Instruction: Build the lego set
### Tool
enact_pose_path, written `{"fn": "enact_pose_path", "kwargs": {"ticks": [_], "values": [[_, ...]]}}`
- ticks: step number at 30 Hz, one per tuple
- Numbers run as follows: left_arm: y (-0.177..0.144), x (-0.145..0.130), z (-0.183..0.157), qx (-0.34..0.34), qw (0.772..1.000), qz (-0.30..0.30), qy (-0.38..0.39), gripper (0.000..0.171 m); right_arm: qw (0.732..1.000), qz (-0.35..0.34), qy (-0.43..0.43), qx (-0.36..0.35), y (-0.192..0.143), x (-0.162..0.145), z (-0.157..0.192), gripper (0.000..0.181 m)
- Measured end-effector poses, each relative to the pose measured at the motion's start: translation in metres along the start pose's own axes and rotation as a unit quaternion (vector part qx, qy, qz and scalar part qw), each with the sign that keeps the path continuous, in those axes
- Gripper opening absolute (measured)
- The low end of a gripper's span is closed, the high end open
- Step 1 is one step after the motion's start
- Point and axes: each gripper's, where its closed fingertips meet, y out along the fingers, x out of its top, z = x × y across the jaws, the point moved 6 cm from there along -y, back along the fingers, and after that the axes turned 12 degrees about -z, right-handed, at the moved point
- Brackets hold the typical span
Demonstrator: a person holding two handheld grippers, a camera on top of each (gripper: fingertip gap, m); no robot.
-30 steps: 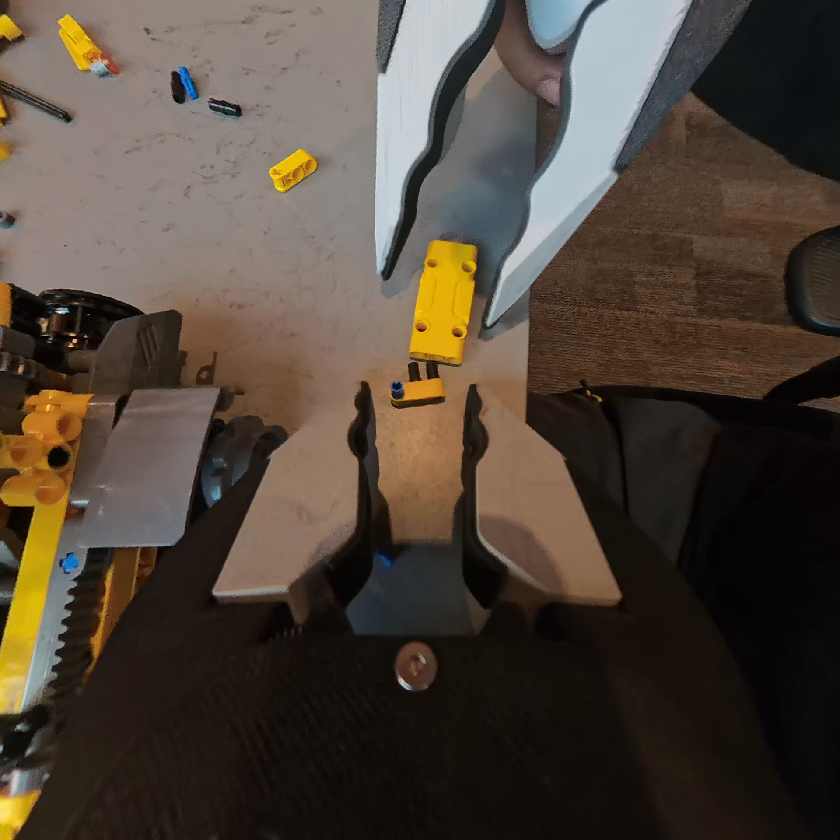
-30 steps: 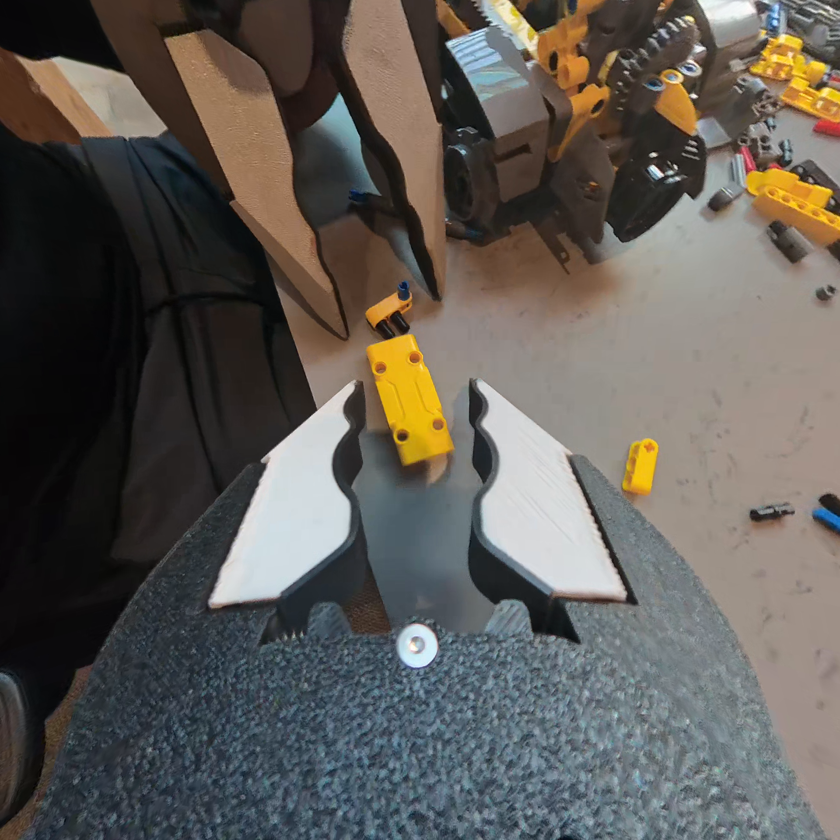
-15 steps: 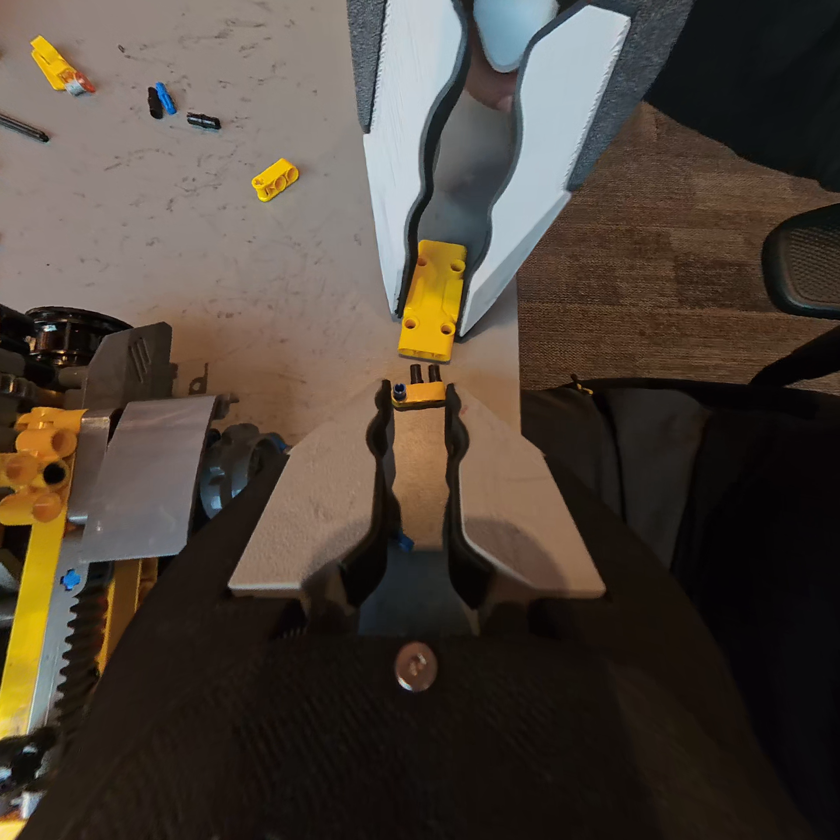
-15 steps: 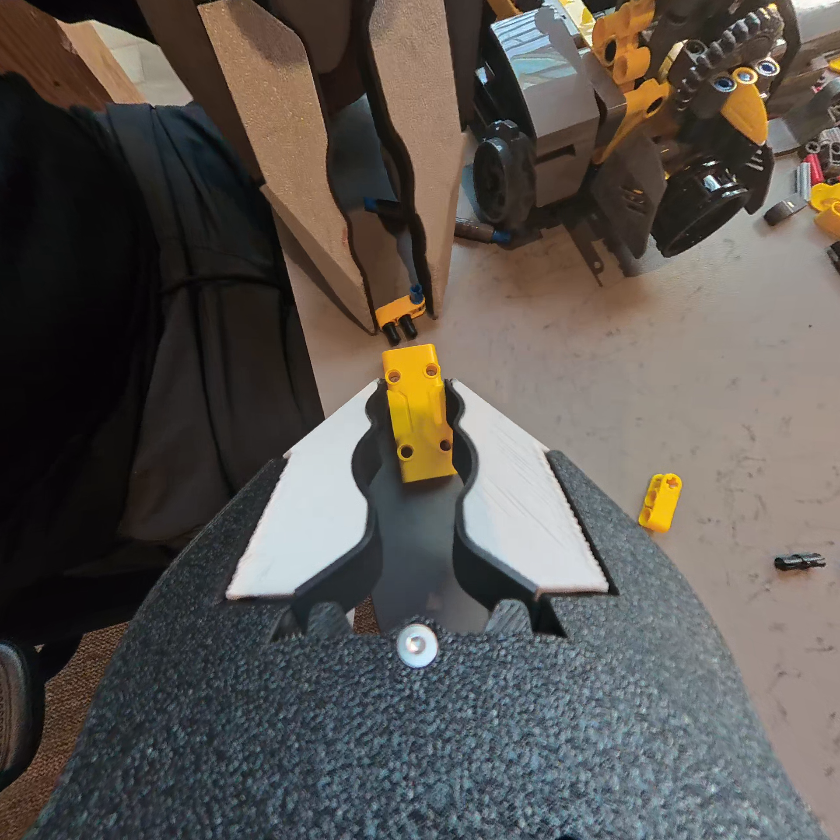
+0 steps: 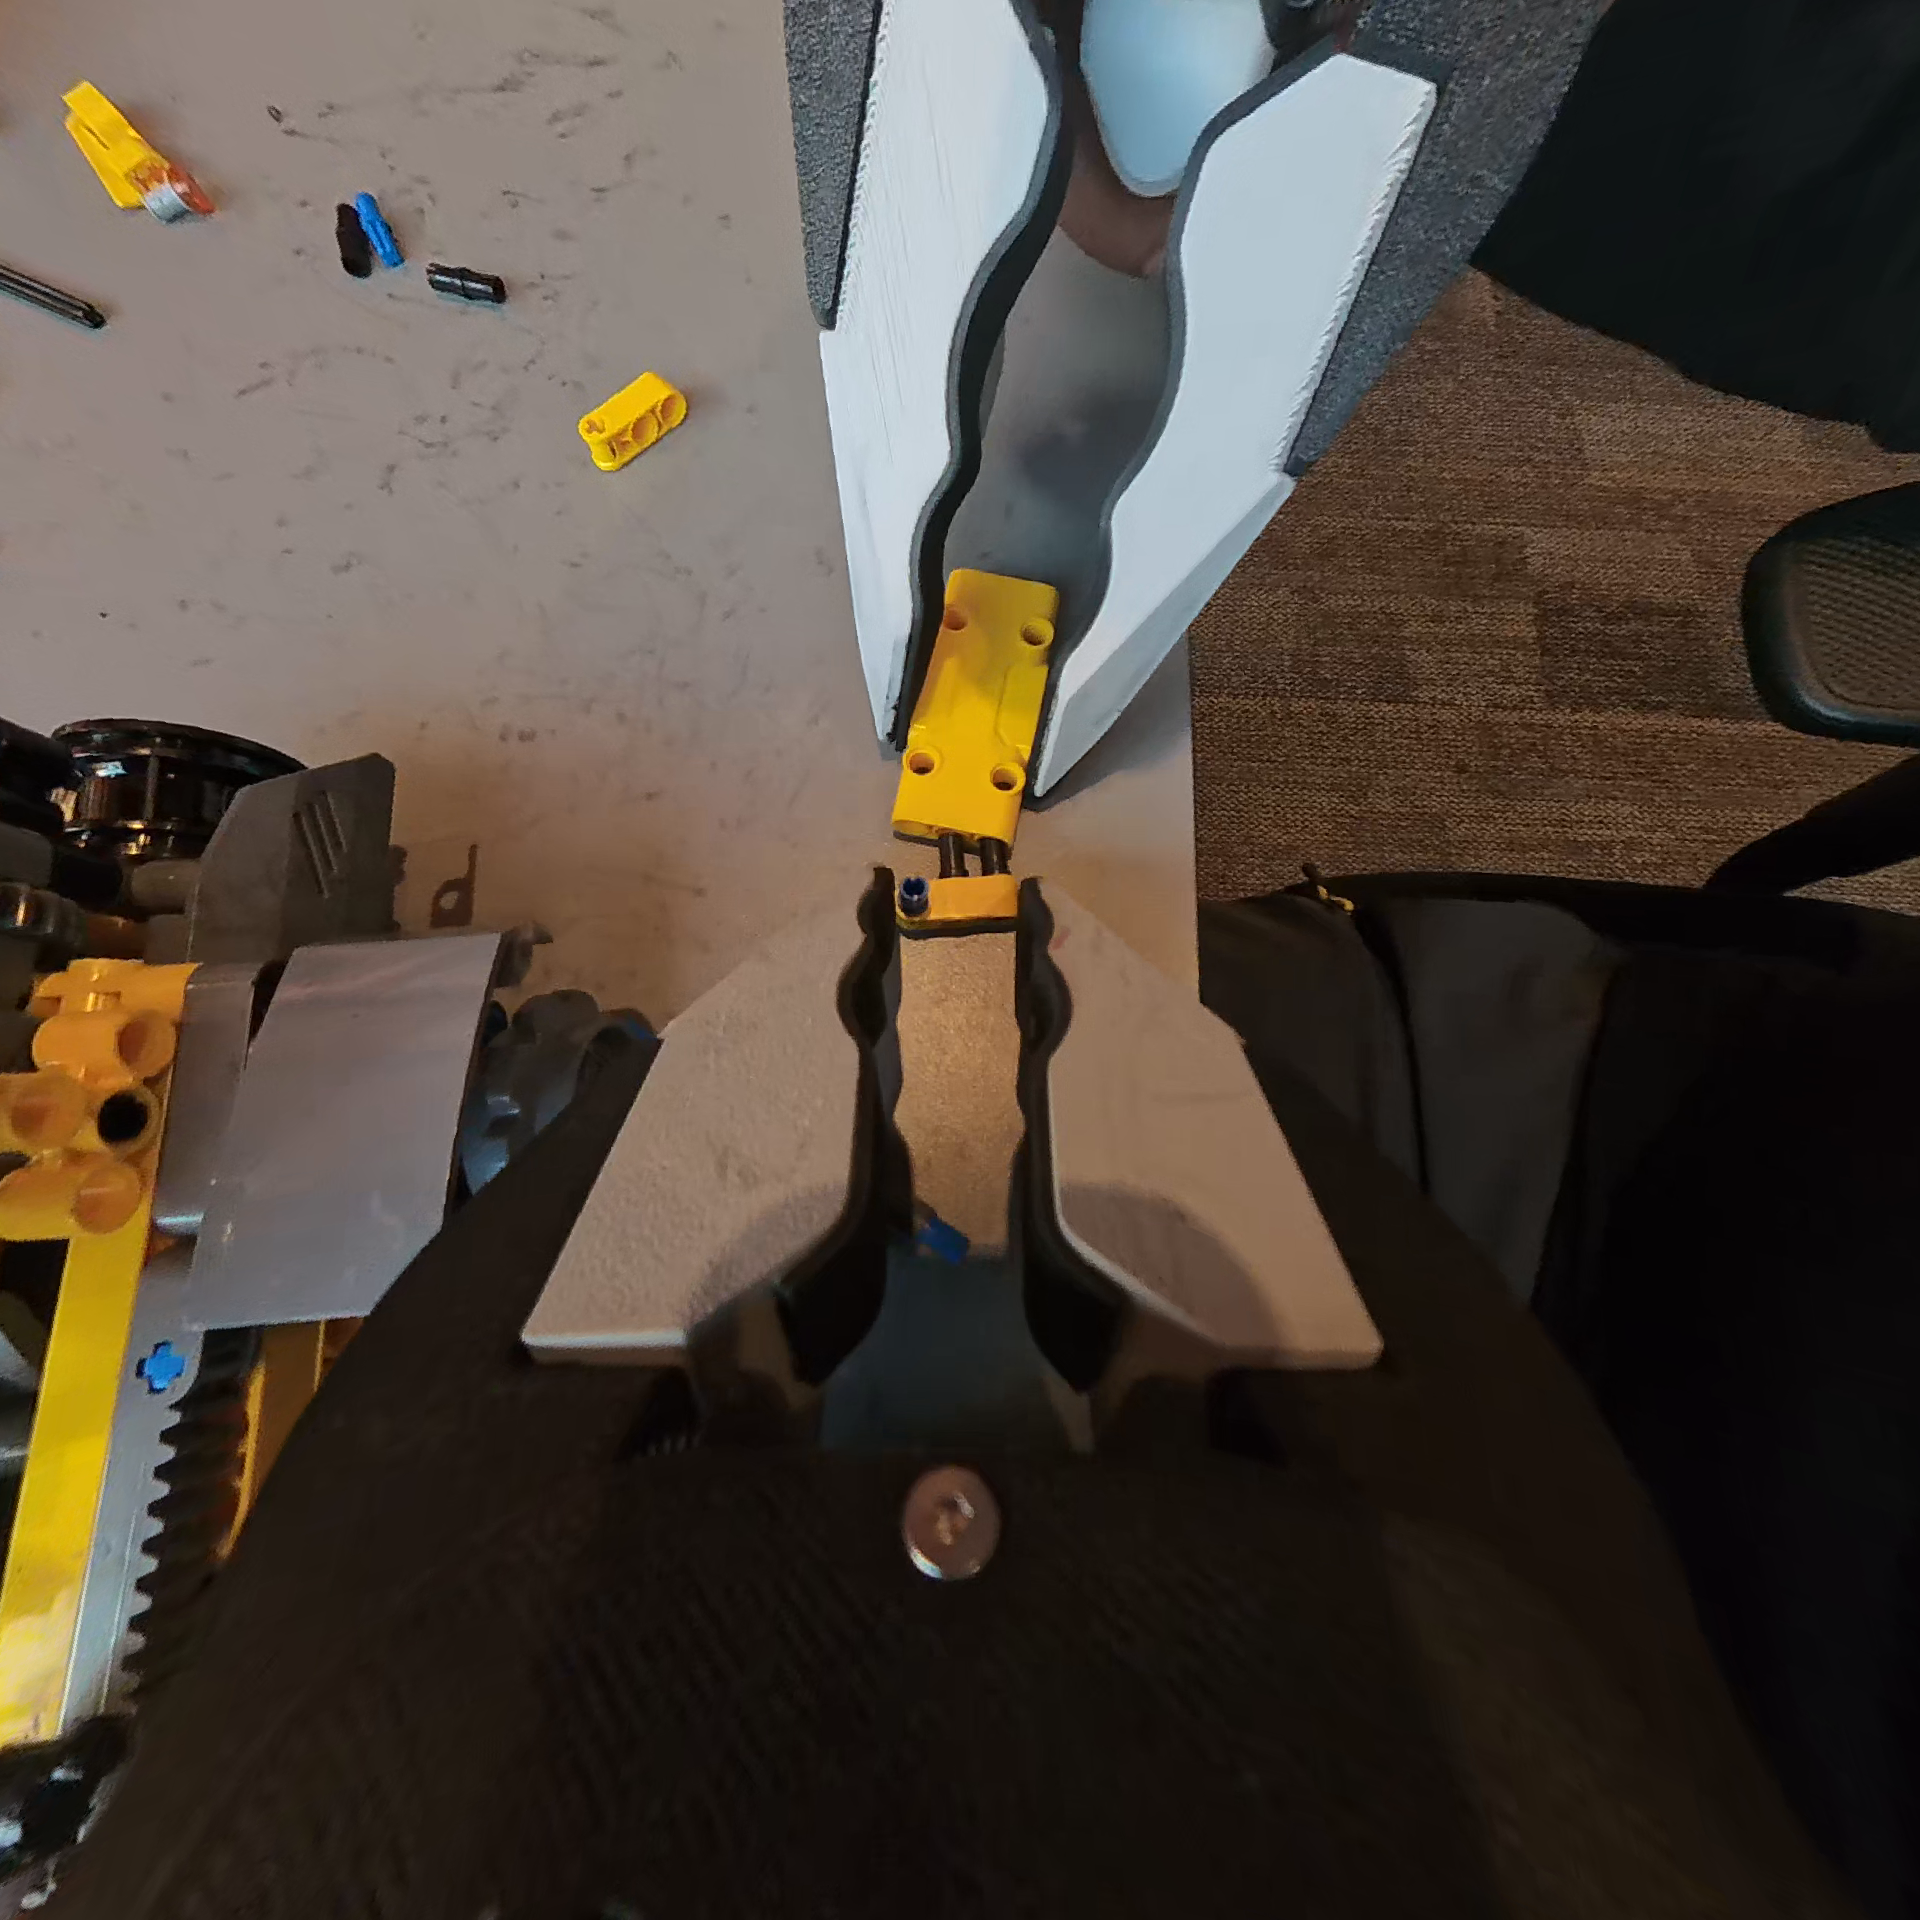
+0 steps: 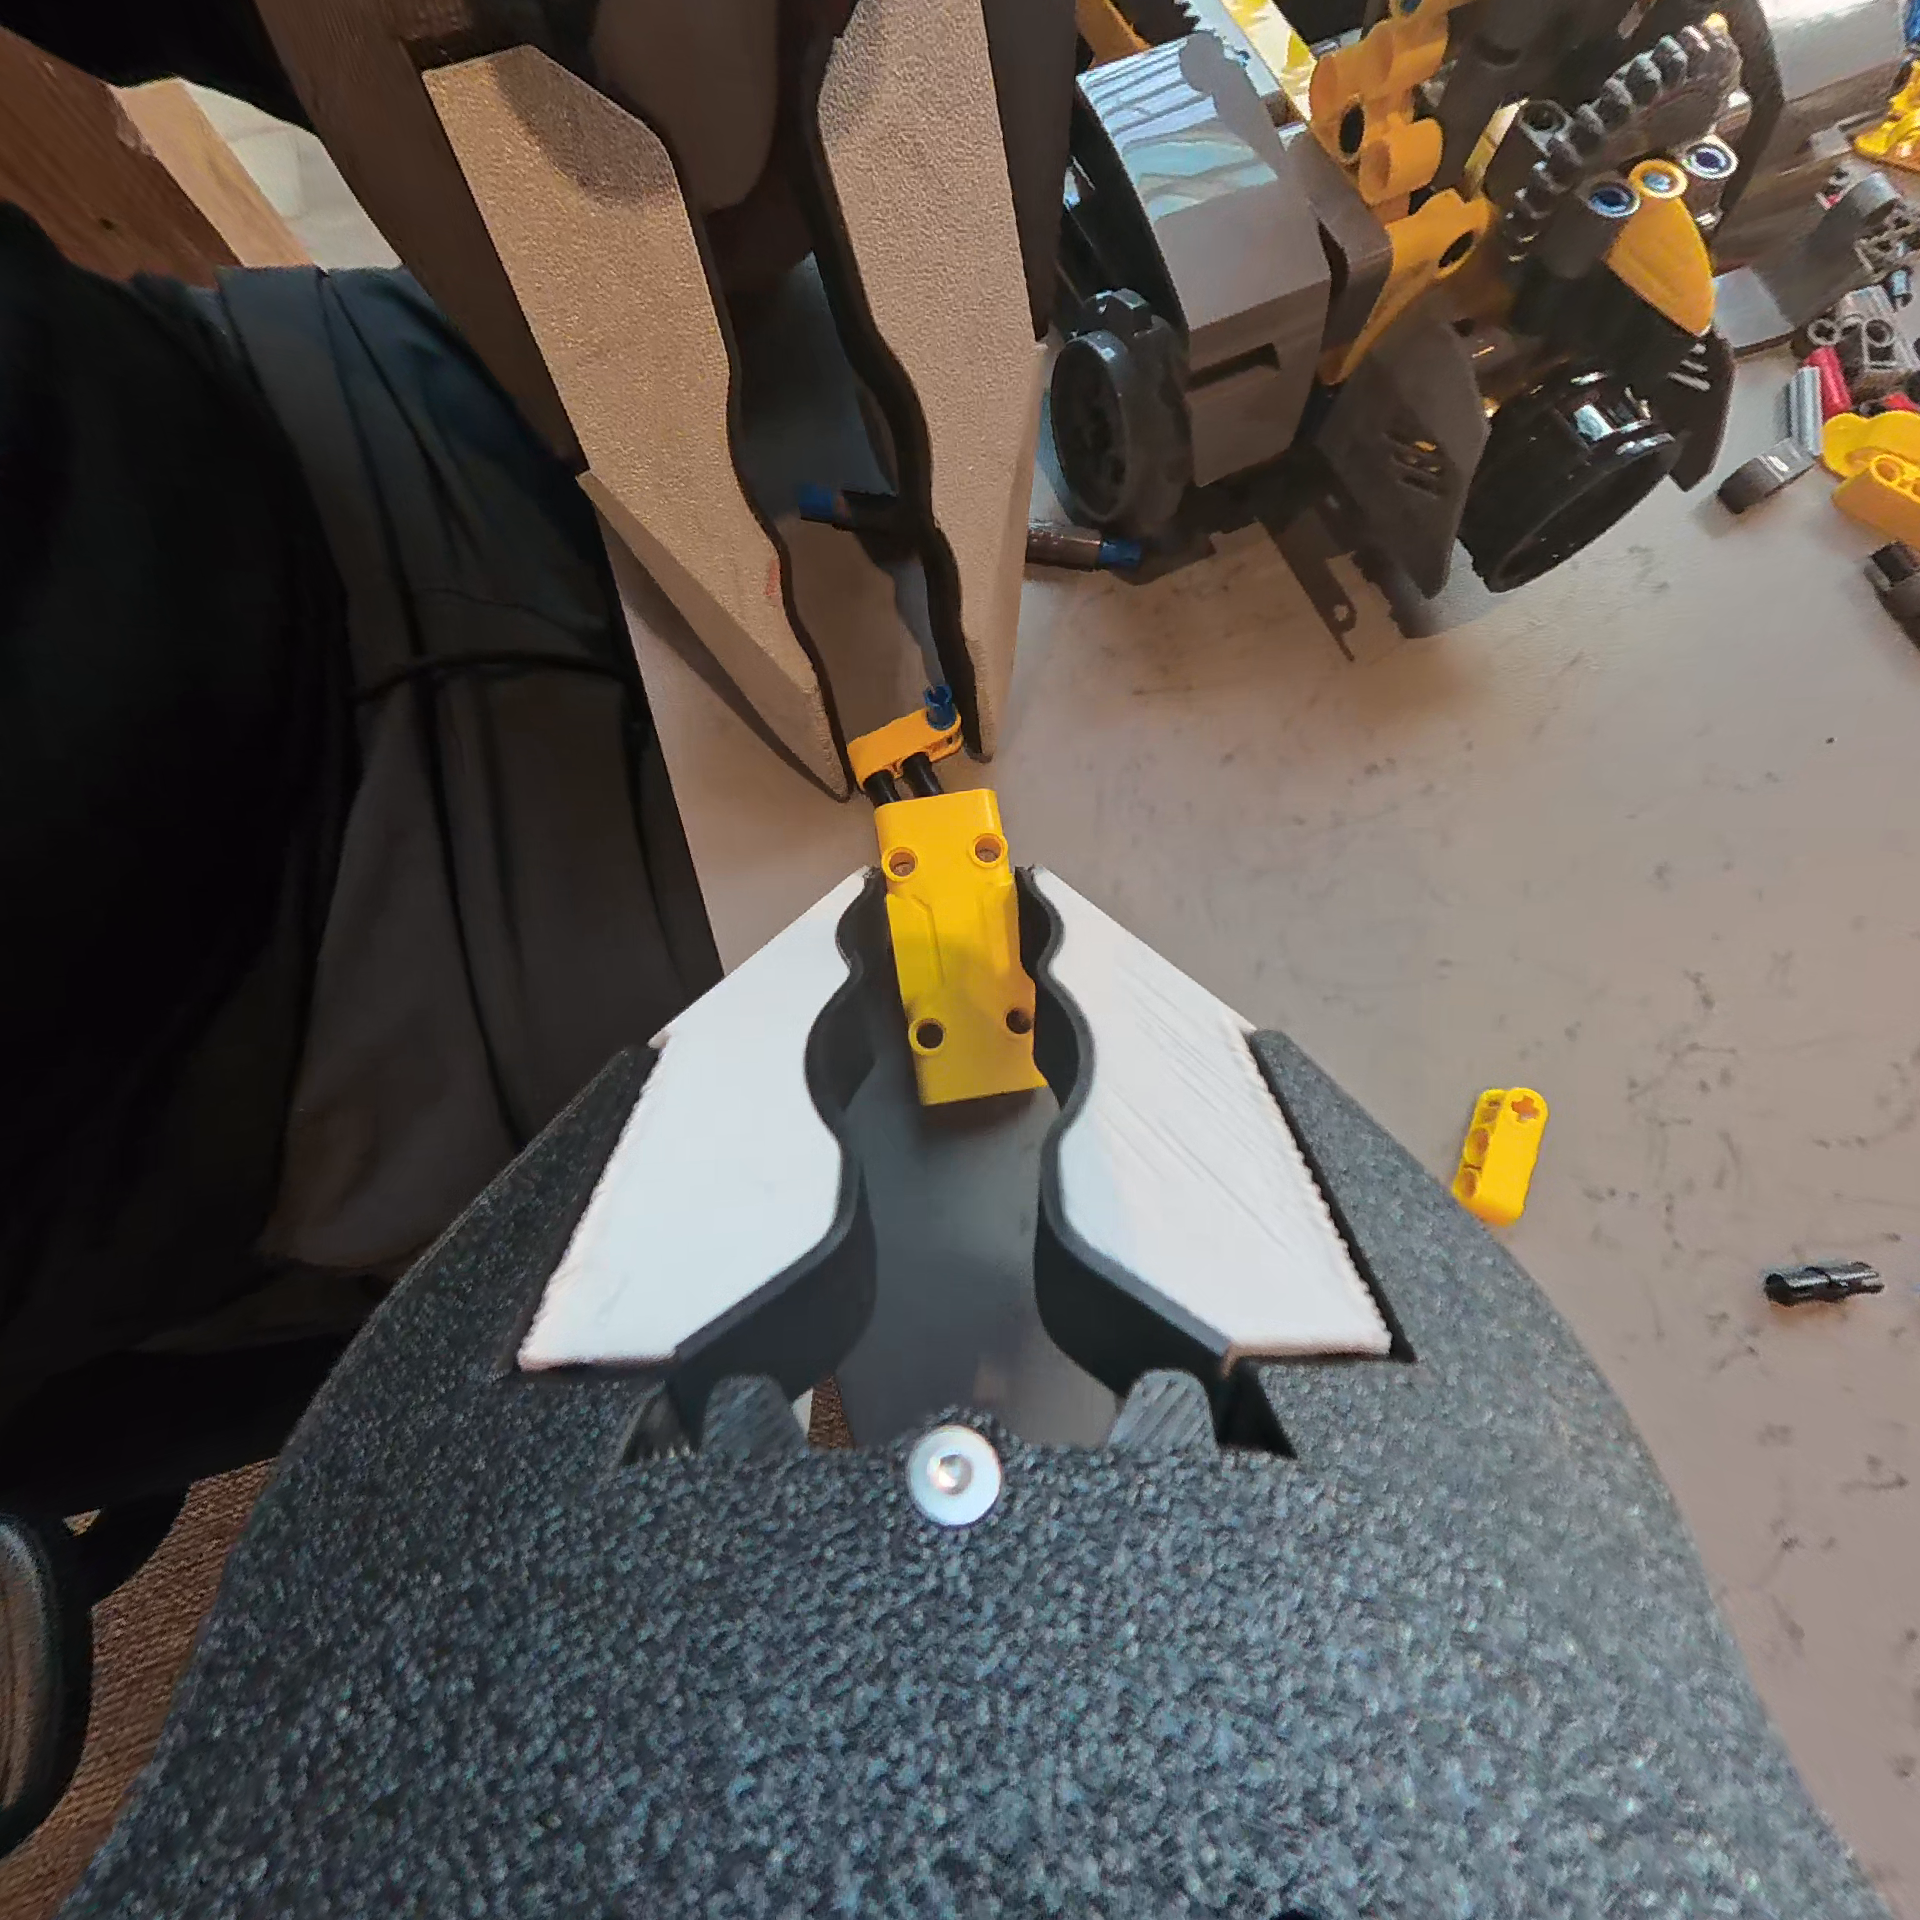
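Observation:
My left gripper [image 5: 956, 896] is shut on a small yellow connector [image 5: 961, 900] with two black pins and a blue pin, held at its fingertips. My right gripper [image 6: 948, 878] is shut on a flat yellow panel piece [image 6: 961, 971] with a hole near each corner. The two grippers face each other near the table's edge. The black pins [image 6: 902, 781] reach the panel's end and seem to enter it. In the left wrist view the panel [image 5: 980, 717] sits between the white fingers of the right gripper [image 5: 966, 769]. In the right wrist view the connector [image 6: 906, 740] sits between the left gripper's grey fingertips [image 6: 904, 764].
A large yellow, grey and black brick vehicle [image 6: 1403, 343] stands on the table, also at the left of the left wrist view [image 5: 156, 1091]. Loose parts lie about: a yellow beam [image 5: 634, 421], black and blue pins [image 5: 416, 249]. The table edge [image 5: 1190, 727] borders carpet, a dark bag and a chair. Only a small space, under 4 cm, lies between the two pairs of fingers.
Both grippers closed, the right on the yellow panel and the left on the small connector. The two parts then came together, so the black pins now meet the panel's end.

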Motion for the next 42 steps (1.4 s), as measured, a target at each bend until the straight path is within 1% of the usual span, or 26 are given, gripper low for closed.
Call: {"fn": "enact_pose_path", "kwargs": {"ticks": [9,13,17,24,29,33,35,38,40,41,42], "values": [[0.000,0.000,0.002,-0.024,1.000,0.002,0.003,0.020,1.000,0.001,-0.018,0.003,0.001,0.001,0.001,0.024],[0.000,0.000,0.000,-0.029,0.999,0.001,0.033,0.021,0.998,0.002,-0.061,0.008,0.001,0.002,0.002,0.024],[-0.001,-0.001,0.000,-0.032,0.998,0.000,0.046,0.021,0.997,0.001,-0.060,0.044,0.003,0.002,-0.002,0.024],[-0.001,-0.001,-0.001,-0.045,0.997,0.000,0.055,0.021,0.989,0.018,-0.116,0.089,0.005,0.006,-0.004,0.023],[0.000,0.000,-0.001,-0.057,0.997,0.003,0.050,0.020,0.981,0.038,-0.120,0.147,0.009,0.009,-0.009,0.023],[0.000,0.000,0.000,-0.060,0.997,0.003,0.041,0.020,0.978,0.038,-0.116,0.169,0.011,0.009,-0.012,0.024],[0.000,0.000,-0.001,-0.058,0.998,0.003,0.035,0.019,0.979,0.043,-0.101,0.172,0.011,0.009,-0.013,0.024],[0.001,0.001,-0.002,-0.050,0.998,0.002,0.048,0.020,0.981,0.052,-0.089,0.163,0.011,0.010,-0.012,0.025],[0.002,0.002,-0.001,-0.043,0.998,0.001,0.047,0.024,0.982,0.059,-0.096,0.153,0.011,0.011,-0.012,0.026],[0.003,0.002,0.000,-0.037,0.998,0.002,0.047,0.030,0.983,0.063,-0.101,0.139,0.010,0.012,-0.013,0.033],[0.003,0.003,0.000,-0.033,0.998,0.003,0.045,0.035,0.985,0.065,-0.100,0.124,0.008,0.014,-0.014,0.044]]}}
